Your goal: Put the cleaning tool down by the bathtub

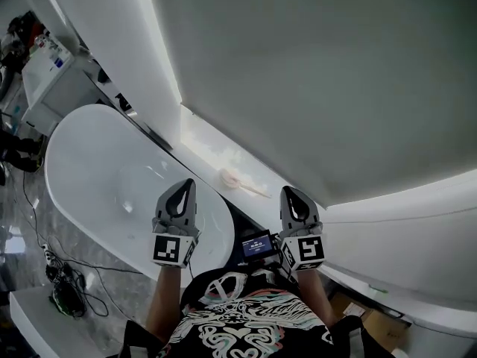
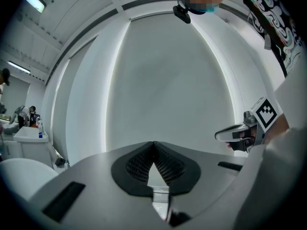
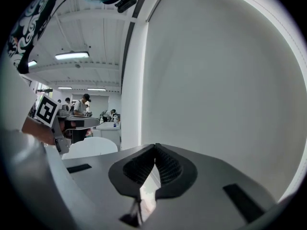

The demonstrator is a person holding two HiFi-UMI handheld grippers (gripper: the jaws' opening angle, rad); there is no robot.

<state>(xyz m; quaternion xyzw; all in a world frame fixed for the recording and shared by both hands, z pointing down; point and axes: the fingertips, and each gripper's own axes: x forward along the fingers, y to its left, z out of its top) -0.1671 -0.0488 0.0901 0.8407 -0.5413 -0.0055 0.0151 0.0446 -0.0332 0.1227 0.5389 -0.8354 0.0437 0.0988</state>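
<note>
Shirt point(image 1: 238, 323) with a black-and-white pattern fills the nearest edge of the head view, and just beyond it both hands hold their tools upright, side by side. The left gripper point(image 1: 182, 191) has its jaws pressed together with nothing between them; its own view shows the ribbed pads meeting at the tip against bare wall. The right gripper point(image 1: 294, 195) is likewise closed and empty. A small lit screen point(image 1: 257, 245) sits low between the two. Past the left gripper lies the white bathtub point(image 1: 89, 162), its rounded end toward the person, with cables point(image 1: 67, 289) on the grey floor along its outer side. Beyond the tub's far rim a pale ledge point(image 1: 201, 144) runs along the foot of the wall point(image 1: 313, 73), and the cleaning tool point(image 1: 240, 182) lies flat on that ledge, near the rim, well apart from both grippers. Farthest off, past the tub's far end, stands a white cabinet point(image 1: 48, 80). By my reading the placing step is done: the tool rests by the tub and neither gripper holds anything. The next move probably asks for nothing more than lowering the hands clear without brushing the ledge.
</note>
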